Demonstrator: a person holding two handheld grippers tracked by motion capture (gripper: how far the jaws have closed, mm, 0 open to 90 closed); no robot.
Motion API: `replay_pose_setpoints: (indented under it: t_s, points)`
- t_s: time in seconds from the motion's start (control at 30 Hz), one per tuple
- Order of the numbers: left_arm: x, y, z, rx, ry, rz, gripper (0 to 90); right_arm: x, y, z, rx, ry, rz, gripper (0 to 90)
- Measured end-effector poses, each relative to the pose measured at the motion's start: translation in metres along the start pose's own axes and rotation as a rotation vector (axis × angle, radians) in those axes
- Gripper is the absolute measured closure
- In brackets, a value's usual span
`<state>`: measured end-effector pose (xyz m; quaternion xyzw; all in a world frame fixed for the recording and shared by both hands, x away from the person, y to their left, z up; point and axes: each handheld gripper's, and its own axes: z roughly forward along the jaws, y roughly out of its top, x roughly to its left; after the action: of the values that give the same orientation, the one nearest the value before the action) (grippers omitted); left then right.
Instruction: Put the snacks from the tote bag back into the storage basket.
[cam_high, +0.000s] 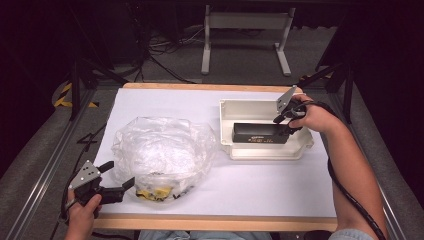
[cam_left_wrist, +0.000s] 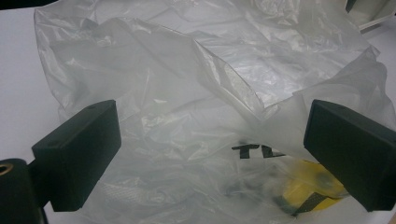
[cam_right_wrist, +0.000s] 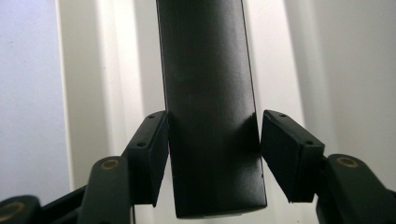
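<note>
Right gripper (cam_right_wrist: 214, 154) pinches the black box's (cam_high: 260, 133) end in the white tray (cam_high: 265, 152); an end grip could let it pivot. Left gripper (cam_high: 119, 181) gapes by the plastic bag (cam_high: 160, 150).

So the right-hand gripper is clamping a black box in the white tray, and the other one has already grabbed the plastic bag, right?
Not quite. The right gripper does have its jaws around the black box in the white tray. But the left gripper has not grabbed the clear plastic bag: the left gripper view shows its jaws wide open, facing the bag.
</note>
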<state>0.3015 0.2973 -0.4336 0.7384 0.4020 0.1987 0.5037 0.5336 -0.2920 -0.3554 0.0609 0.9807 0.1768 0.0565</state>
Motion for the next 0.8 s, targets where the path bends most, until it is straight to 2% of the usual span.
replay_pose_setpoints:
  t_s: [0.27,0.3,0.33,0.4,0.53,0.6,0.7,0.8]
  points:
    - [0.000,0.000,0.000,0.000,0.002,0.003,4.9,0.001,-0.001,-0.002,-0.003,-0.010,0.016,42.6]
    - [0.000,0.001,-0.001,0.002,0.001,0.002,4.9,0.002,-0.001,-0.002,-0.009,-0.009,0.017,41.6]
    - [0.000,0.001,-0.001,0.002,0.001,0.002,4.9,0.003,0.000,-0.005,-0.037,-0.013,0.022,37.8]
    - [0.000,0.001,-0.001,-0.001,0.000,0.001,4.9,0.005,0.001,-0.006,-0.051,-0.011,0.029,37.2]
    - [0.000,0.001,-0.001,0.003,0.001,0.007,4.9,0.010,0.004,-0.016,-0.081,-0.030,0.045,30.1]
    - [-0.001,0.001,-0.001,-0.001,0.000,0.006,4.9,0.016,0.008,-0.027,-0.096,-0.066,0.055,23.9]
    - [0.000,0.002,-0.001,-0.001,-0.001,0.006,4.9,0.021,0.011,-0.033,-0.103,-0.090,0.062,20.3]
    - [0.000,0.002,-0.001,-0.006,-0.004,0.008,4.9,0.031,0.015,-0.044,-0.142,-0.133,0.095,15.4]
